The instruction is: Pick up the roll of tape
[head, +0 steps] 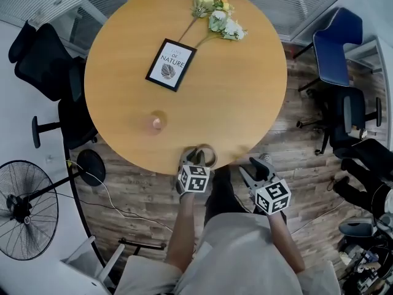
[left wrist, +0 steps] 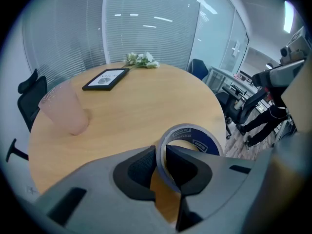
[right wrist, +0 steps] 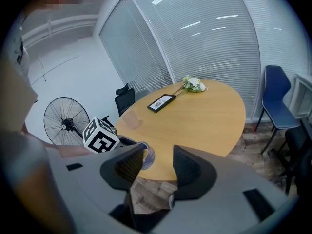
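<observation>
The roll of tape (head: 208,155), a clear ring with a dark blue core, stands on edge at the near rim of the round wooden table (head: 245,97). My left gripper (head: 195,157) points steeply down at it. In the left gripper view the roll of tape (left wrist: 195,135) has its near wall pinched between the two dark pads, one inside the ring and one outside, so my left gripper (left wrist: 162,161) is shut on it. My right gripper (head: 256,165) hovers over the floor just off the table's edge, to the right of the roll. In its own view my right gripper (right wrist: 158,167) is open and empty, with the roll of tape (right wrist: 145,156) to its left.
A frosted pink cup (head: 158,121) stands left of the roll. A framed print (head: 171,64) and a spray of flowers (head: 215,11) lie farther back. Office chairs (head: 334,48) stand to the right and left, and a floor fan (head: 24,208) stands at lower left.
</observation>
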`<state>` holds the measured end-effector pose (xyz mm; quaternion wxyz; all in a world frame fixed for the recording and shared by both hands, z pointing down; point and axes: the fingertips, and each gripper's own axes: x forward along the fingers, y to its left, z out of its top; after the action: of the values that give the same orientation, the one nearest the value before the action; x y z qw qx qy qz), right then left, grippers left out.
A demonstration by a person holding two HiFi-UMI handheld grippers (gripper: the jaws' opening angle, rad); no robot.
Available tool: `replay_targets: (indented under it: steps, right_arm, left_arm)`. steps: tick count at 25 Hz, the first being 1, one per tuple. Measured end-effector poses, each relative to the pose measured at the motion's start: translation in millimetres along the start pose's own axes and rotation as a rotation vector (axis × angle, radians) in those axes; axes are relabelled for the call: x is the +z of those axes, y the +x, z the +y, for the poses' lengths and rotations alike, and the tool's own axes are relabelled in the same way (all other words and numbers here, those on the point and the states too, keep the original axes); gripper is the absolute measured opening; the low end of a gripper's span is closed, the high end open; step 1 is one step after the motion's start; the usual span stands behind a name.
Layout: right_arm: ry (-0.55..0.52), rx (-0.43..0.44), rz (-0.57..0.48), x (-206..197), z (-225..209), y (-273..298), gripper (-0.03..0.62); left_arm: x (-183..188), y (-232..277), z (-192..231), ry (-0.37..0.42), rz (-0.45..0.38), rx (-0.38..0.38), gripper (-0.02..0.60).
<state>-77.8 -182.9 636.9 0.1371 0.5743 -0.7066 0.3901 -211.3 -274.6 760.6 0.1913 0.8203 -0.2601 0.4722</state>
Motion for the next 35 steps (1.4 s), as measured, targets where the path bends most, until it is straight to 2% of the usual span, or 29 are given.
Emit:
replay_targets:
  steps: [5,10,14,19,27,35]
  right_arm:
    - [0.001,-0.006,-0.006,-1.1,-2.6,-7.5,0.186]
    - [0.0,0.001,-0.003,-7.0,-1.2,-13.0,0.186]
    - [-0.006,0.017,-0.002,-9.2,-4.3,-16.4,0.185]
    - [-0.028,0.056,-0.004,-9.2,-7.1,-22.3,0.184]
    - [-0.061,0.133,-0.037,-3.7,-13.7,-36.8,0.184]
    - [-0.121,0.198,-0.086,7.6,-26.1,-67.3,0.184]
  left_arm:
    - [0.6,1.1,0.4,0.054,0.015,0.026,0.06]
    - [0.8,-0.7,2.8,0.038,0.011,0.03,0.057]
    - [3.8,-3.3,7.3,0.025,-0.012,0.07,0.057]
    - [6.2,-16.3,8.7,-0.046,-0.046,0.111,0.057]
    - [15.1,-48.7,-8.8,-0.207,-0.136,0.16,0.055]
    - [28.2,-95.1,-38.6,-0.294,-0.243,0.254,0.057]
